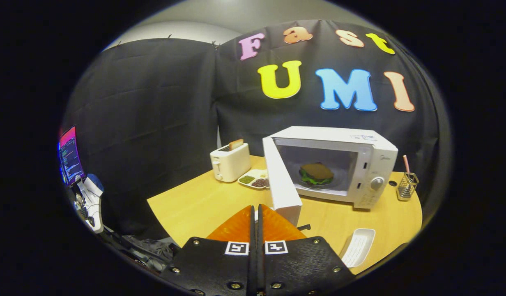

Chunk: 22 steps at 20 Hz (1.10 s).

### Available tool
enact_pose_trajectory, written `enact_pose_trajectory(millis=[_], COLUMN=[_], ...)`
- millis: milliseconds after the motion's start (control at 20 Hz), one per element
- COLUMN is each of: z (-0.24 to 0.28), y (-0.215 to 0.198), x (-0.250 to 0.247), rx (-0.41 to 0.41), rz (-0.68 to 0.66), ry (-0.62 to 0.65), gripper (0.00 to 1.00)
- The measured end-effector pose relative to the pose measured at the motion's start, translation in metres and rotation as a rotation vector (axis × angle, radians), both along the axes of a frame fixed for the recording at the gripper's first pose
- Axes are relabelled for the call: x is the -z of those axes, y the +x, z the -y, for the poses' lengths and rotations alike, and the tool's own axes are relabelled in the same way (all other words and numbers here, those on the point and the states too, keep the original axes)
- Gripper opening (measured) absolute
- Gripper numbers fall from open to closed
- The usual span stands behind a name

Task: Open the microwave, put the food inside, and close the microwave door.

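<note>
A white microwave (pixel 339 164) stands with its door (pixel 281 181) swung wide open on a round wooden table (pixel 203 205), a sandwich-like food item (pixel 316 173) resting on the plate inside its cavity. The gripper (pixel 256 216) hovers near the table's front edge, its two orange fingers (pixel 236 226) pressed together with only a thin slit between them and nothing held; their tips point at the lower near corner of the open door, just ahead. A small grey logo on the microwave's control panel, above the round dial (pixel 376 183), is too small to read, as is the sticker on its top. Left of the microwave, a white toaster (pixel 230 161) holds a slice of bread, and a divided tray (pixel 255 179) of green and dark fillings lies partly hidden behind the door. A wire holder (pixel 407 186) with a pink stick stands at the far right; a white ridged dish (pixel 357 246) sits near the table's right front edge. A lit monitor (pixel 69 156) at the far left is cut off.
</note>
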State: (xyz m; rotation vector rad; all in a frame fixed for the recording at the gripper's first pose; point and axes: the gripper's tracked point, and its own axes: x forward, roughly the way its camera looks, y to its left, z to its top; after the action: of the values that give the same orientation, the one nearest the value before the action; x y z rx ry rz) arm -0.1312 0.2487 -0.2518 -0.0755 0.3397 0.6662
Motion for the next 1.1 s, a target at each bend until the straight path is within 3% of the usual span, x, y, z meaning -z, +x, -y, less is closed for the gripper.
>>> enact_pose_trajectory(millis=[350, 1100], z=[0.042, 0.090], y=[0.055, 0.158], x=[-0.006, -0.002], rx=[0.110, 0.257], rz=[0.012, 0.041], ry=[0.015, -0.005], gripper=[0.00, 0.00])
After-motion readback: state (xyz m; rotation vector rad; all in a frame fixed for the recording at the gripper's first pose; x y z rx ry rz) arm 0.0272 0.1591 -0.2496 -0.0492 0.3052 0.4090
